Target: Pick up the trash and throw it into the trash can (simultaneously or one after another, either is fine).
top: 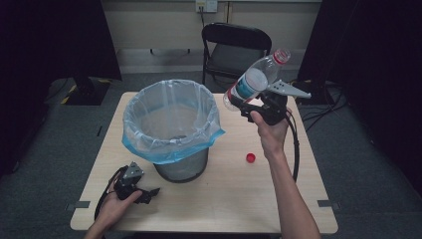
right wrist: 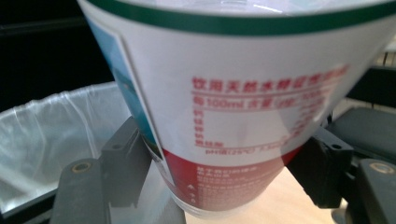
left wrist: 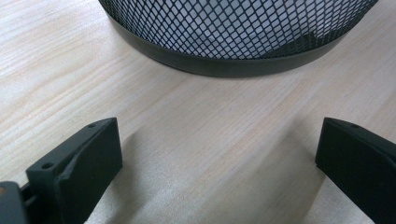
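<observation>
At the left we rest our left gripper (top: pixel 149 192) on the table (top: pixel 229 194), jaws spread wide with nothing between them — bare wood shows in the gap, and the mesh base of the bin (top: pixel 171 127) stands just ahead. The bin, lined with a clear bag (top: pixel 149 149), sits mid-table. A red cap (top: pixel 251 158) lies on the wood to its right. Our right gripper (top: pixel 245 107) clamps the bottle (top: pixel 255 79) around its labelled body — tilted, neck up and right, beside the bin's rim.
</observation>
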Demonstrator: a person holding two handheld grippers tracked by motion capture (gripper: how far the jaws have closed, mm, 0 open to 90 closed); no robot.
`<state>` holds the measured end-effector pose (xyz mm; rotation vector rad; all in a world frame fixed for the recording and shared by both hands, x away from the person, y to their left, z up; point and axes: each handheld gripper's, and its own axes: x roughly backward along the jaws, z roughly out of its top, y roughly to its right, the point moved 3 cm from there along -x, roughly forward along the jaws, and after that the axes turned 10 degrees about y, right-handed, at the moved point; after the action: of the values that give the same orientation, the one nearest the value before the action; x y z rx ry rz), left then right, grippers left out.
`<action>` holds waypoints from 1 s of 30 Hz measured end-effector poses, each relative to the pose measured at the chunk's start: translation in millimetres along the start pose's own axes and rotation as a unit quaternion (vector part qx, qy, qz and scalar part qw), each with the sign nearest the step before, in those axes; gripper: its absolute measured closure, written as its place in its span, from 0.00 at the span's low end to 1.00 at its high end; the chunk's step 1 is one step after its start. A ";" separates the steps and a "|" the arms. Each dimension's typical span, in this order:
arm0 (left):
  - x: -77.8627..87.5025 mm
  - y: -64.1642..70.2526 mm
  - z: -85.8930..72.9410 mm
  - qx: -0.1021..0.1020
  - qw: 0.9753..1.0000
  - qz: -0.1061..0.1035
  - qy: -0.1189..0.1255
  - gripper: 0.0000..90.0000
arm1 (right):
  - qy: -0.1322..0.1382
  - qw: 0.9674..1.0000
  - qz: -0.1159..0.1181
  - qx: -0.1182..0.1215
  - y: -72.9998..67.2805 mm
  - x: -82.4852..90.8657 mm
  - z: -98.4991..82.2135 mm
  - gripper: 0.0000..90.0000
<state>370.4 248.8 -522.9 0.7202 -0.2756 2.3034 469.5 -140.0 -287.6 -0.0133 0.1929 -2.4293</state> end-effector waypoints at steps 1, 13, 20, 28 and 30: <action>0.0 0.0 0.0 0.000 1.000 0.000 0.000 0.00 | 0.005 1.000 0.002 0.001 -1.4 -1.2 2.7 0.32; 0.0 -0.1 0.0 0.000 1.000 0.000 0.000 0.00 | 0.035 0.998 0.045 -0.009 -21.7 -17.2 33.6 0.32; 0.0 0.0 0.0 0.000 1.000 0.000 0.000 0.00 | 0.041 0.996 0.076 -0.009 -38.7 -29.8 41.9 0.32; 0.0 0.0 0.0 0.000 1.000 0.000 0.000 0.00 | 0.037 0.990 0.132 -0.021 -63.6 -42.3 44.4 0.31; 0.0 0.0 0.0 0.000 1.000 0.000 0.000 0.00 | 0.032 0.988 0.152 -0.027 -69.0 -45.1 42.9 0.31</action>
<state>370.5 248.8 -522.9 0.7202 -0.2758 2.3030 461.9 -64.9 -233.5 0.0653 0.2697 -2.1218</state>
